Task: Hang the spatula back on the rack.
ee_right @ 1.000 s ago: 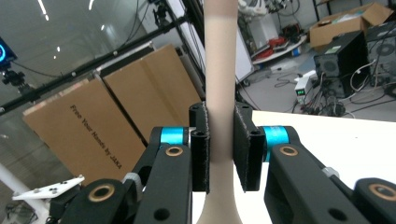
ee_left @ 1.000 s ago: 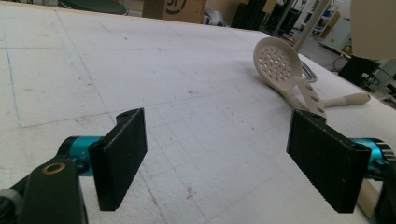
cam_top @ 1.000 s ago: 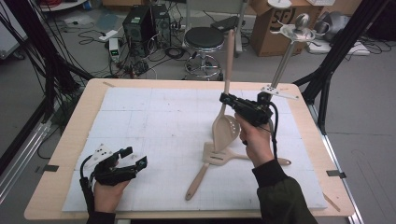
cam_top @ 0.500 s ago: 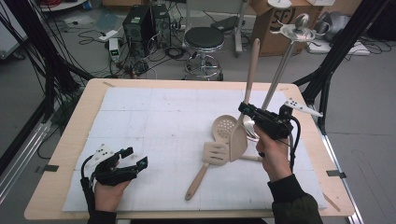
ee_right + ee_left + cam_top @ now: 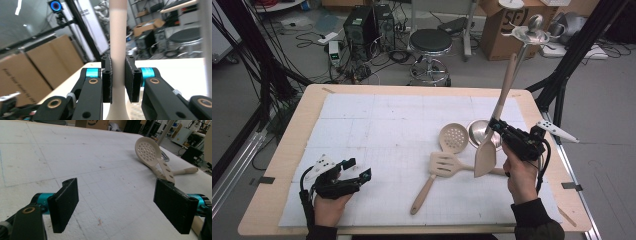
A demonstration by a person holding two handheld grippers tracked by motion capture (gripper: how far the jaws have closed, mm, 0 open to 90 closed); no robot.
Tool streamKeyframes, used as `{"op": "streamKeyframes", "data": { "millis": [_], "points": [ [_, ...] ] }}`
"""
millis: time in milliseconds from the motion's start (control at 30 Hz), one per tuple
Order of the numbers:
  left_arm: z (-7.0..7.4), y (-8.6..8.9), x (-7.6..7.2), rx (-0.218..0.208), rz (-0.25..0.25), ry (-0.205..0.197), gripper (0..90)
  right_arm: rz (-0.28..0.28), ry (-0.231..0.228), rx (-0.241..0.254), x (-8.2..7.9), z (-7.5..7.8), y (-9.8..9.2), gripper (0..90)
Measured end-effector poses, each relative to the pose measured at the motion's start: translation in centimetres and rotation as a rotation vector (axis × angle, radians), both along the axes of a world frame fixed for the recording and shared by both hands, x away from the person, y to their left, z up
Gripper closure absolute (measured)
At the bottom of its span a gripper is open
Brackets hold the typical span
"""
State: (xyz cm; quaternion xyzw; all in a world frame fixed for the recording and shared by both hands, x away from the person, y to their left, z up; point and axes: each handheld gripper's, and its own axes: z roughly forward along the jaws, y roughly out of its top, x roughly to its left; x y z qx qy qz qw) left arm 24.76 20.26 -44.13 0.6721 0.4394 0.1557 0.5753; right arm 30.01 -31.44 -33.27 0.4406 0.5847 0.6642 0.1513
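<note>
My right gripper [image 5: 497, 126] [image 5: 118, 75] is shut on the handle of a beige solid spatula [image 5: 485, 156] [image 5: 117, 35]. It holds the spatula upright above the table's right side, blade down and handle pointing up. Just left of it, a beige perforated skimmer [image 5: 453, 136] [image 5: 147, 151] and a slotted turner [image 5: 443, 163] [image 5: 166, 170] lie crossed on the white mat. My left gripper [image 5: 358, 168] [image 5: 116, 202] rests open at the near left with nothing between its jaws.
A metal stand [image 5: 532, 32] with a round base [image 5: 479, 131] rises right behind the held spatula. The white gridded mat [image 5: 377, 130] covers most of the wooden table [image 5: 282, 165]. A stool [image 5: 431, 42], boxes and cables sit on the floor beyond.
My right gripper has carried the upright spatula rightward, away from the skimmer and turner and up beside the metal stand. The left gripper has stayed put.
</note>
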Motion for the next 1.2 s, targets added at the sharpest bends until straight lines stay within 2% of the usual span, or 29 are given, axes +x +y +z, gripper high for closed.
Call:
{"op": "streamKeyframes", "data": {
  "millis": [200, 467, 567, 667, 700, 767, 1000, 1200],
  "points": [
    [0.0, -0.1, -0.1, 0.002, -0.001, 0.000, 20.8, -0.050, -0.007, -0.025, -0.4, 0.0, -0.9, 78.9],
    [0.0, -0.1, 0.0, 0.002, -0.002, 0.003, 20.8, -0.083, -0.005, 0.016, -0.4, 0.1, -2.3, 78.9],
    [0.0, -0.1, 0.0, 0.005, -0.003, 0.003, 20.8, -0.099, -0.002, 0.009, -0.5, 0.4, -2.5, 78.9],
    [0.0, -0.1, 0.0, 0.005, -0.003, 0.002, 20.8, -0.122, -0.019, 0.010, -0.6, 1.0, -2.7, 78.9],
    [0.0, -0.1, 0.0, 0.004, -0.003, 0.002, 20.8, -0.143, -0.045, 0.005, -0.8, 1.4, -2.7, 78.9],
    [0.0, -0.1, 0.0, 0.006, -0.002, 0.004, 20.8, -0.158, -0.060, -0.002, -0.9, 1.7, -2.7, 78.9],
    [0.0, -0.1, 0.0, 0.004, -0.002, -0.001, 20.7, -0.169, -0.055, 0.026, -1.0, 2.1, -2.9, 78.9],
    [0.0, -0.2, 0.0, 0.005, -0.005, 0.002, 20.8, -0.184, -0.067, 0.026, -1.6, 1.7, -3.1, 78.9]
  ]
}}
